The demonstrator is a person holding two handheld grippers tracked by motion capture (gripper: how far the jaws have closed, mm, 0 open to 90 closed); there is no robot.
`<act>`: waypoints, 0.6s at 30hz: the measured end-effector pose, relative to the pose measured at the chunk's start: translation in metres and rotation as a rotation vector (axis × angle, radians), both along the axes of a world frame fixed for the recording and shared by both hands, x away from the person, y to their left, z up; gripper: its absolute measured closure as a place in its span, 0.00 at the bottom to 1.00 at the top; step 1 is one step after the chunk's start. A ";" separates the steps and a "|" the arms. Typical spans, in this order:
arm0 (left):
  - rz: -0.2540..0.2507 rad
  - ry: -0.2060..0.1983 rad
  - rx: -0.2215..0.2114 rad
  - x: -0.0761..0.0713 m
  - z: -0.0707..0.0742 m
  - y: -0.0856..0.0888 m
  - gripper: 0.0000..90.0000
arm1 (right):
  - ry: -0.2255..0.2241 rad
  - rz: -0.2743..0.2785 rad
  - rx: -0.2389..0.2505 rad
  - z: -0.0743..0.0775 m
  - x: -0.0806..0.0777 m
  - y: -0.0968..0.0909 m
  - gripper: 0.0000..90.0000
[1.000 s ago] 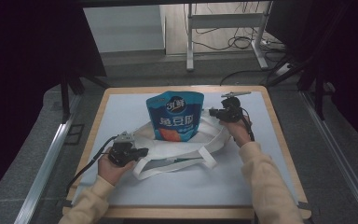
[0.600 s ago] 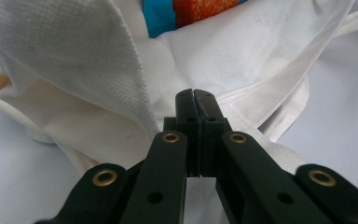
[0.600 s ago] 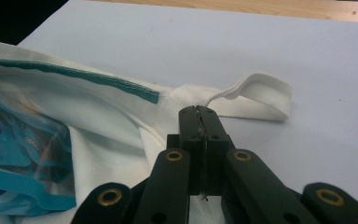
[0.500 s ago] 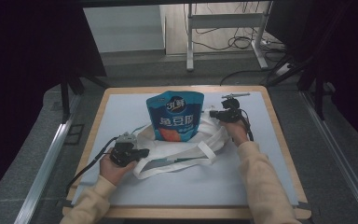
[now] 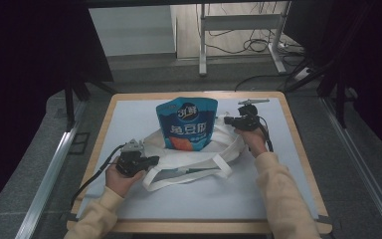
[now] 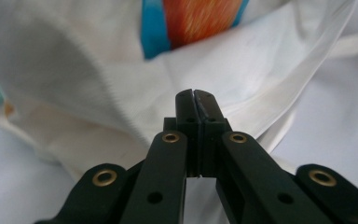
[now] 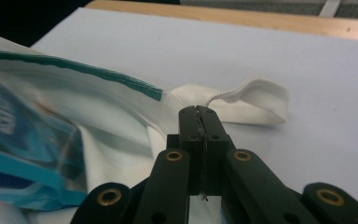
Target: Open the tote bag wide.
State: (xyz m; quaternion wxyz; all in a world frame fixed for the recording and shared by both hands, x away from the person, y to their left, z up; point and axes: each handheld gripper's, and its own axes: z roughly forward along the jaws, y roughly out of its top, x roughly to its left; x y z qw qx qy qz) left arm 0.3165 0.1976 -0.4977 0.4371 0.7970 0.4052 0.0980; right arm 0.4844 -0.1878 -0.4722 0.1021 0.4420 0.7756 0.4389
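White tote bag (image 5: 199, 157) lying flat near the middle of the tabletop (image 5: 288, 149), long axis running from the left edge toward the far right corner, mouth turned to the far edge. Blue snack pouch (image 5: 186, 122) half inside the mouth, top pointing at the far edge, orange patch at its lower part. One white strap looped toward the near edge.

Left tongs (image 5: 151, 160) clenched on the bag's cloth at its left end; in the left gripper view (image 6: 196, 100) jaws pressed together with fabric between. Right tongs (image 5: 227, 121) clenched on the bag's rim at the right end, beside a green-trimmed hem (image 7: 88, 74).

Pale blue mat bordered by wood. Grey floor (image 5: 45, 129) around, metal frame legs (image 5: 238, 30) and cables beyond the far edge, dark curtains at both sides.
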 end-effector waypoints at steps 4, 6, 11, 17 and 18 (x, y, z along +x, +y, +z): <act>-0.004 -0.069 0.002 -0.004 0.011 -0.002 1.00 | -0.040 0.003 -0.012 0.012 -0.011 0.001 0.99; -0.002 -0.084 -0.008 -0.006 0.014 -0.001 1.00 | -0.065 0.001 -0.015 0.019 -0.017 0.001 0.99; 0.014 -0.113 -0.046 -0.011 0.025 0.008 1.00 | -0.133 0.004 0.008 0.036 -0.035 -0.009 0.99; 0.052 -0.155 -0.076 -0.021 0.037 0.027 0.99 | -0.195 0.033 0.002 0.050 -0.060 -0.023 0.99; 0.061 -0.161 -0.081 -0.023 0.039 0.030 0.99 | -0.207 0.037 0.003 0.051 -0.064 -0.024 0.99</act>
